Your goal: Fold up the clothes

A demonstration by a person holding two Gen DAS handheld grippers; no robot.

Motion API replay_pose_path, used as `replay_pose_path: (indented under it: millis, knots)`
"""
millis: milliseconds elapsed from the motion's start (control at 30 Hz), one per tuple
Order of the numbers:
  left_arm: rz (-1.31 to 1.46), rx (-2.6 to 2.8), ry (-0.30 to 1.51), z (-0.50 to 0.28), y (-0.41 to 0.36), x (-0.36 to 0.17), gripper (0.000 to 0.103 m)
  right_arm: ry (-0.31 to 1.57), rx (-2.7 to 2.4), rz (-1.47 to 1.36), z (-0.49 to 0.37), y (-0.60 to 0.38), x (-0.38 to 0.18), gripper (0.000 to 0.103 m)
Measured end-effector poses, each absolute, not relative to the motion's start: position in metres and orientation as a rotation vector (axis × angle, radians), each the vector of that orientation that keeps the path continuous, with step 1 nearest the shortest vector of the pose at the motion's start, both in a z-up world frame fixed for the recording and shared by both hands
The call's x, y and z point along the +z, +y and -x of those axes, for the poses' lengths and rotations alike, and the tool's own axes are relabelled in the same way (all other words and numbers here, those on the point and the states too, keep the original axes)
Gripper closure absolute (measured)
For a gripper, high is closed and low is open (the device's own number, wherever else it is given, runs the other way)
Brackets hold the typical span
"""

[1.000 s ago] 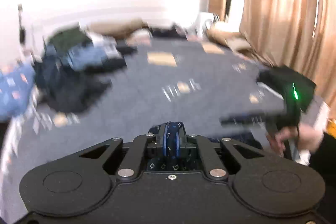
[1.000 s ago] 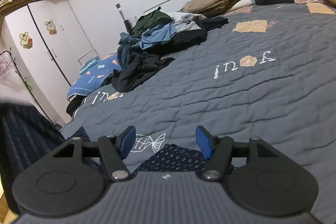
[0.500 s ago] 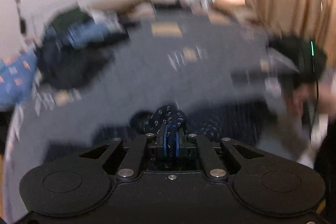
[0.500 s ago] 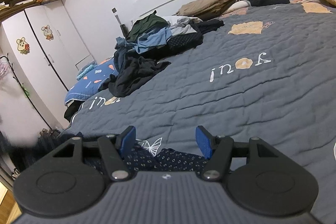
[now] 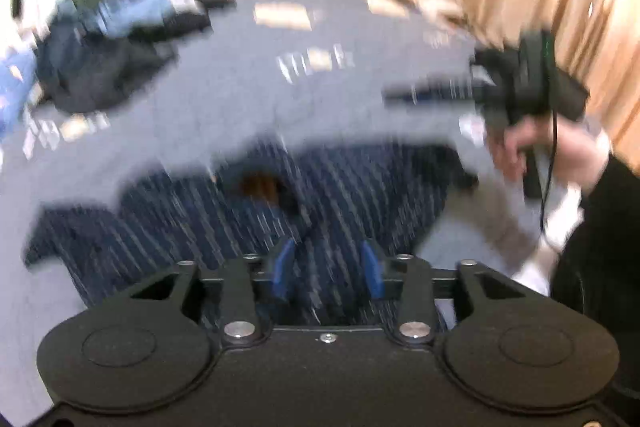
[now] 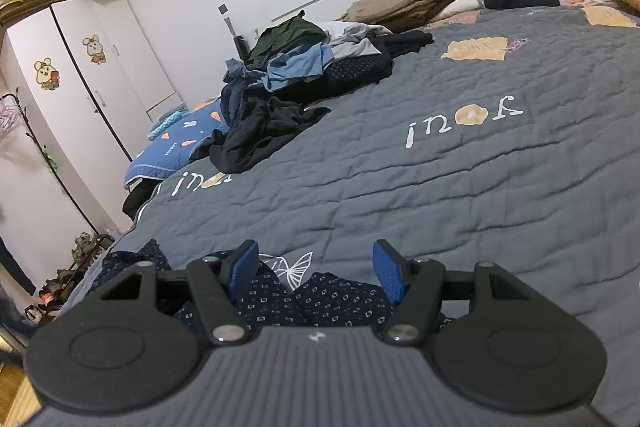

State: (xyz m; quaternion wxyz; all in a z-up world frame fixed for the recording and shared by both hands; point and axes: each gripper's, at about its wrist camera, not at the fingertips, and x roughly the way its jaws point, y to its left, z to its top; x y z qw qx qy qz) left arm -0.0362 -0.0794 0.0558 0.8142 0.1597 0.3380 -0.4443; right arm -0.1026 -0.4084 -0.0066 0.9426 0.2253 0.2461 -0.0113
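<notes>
On the near edge of the bed [image 6: 460, 187], a dark navy garment [image 5: 248, 227] lies spread over the grey quilt, just beyond the left gripper [image 5: 326, 273]. Left gripper: jaws parted, nothing between them, the striped-looking cloth directly below; the left wrist view is motion-blurred, so the weave and outline are uncertain. Right gripper [image 6: 316, 269]: jaws likewise apart and empty, poised just above a navy fabric with a small square print [image 6: 332, 297] bunched at the quilt's edge; whether this is the same garment as the one under the left gripper cannot be told. In the left wrist view the person's right hand [image 5: 532, 147] holds its gripper to the right of the spread cloth. A pile of unfolded clothes [image 6: 296, 83] sits well apart, toward the headboard.

Handling, as judged: the garment is light, limp and thin, will sag and crease when lifted, and offers no stiff edge. Hold is best taken at corners, hems or a shoulder seam, pinching one layer only, one gripper to each side so the cloth stays taut while folded.
</notes>
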Motion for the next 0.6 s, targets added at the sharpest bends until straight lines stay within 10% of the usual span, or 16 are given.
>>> replay_pose_path:
  millis: [333,600]
  knots:
    - [-0.302,-0.840,0.738,-0.020,-0.098,0.046,0.062,0.507,-0.023,-0.453,0.102,-0.408,-0.007,0.041]
    - [-0.312,-0.871,0.779,-0.028,-0.112,0.031,0.039,0.506,-0.022,-0.443,0.101,-0.407,-0.006,0.041]
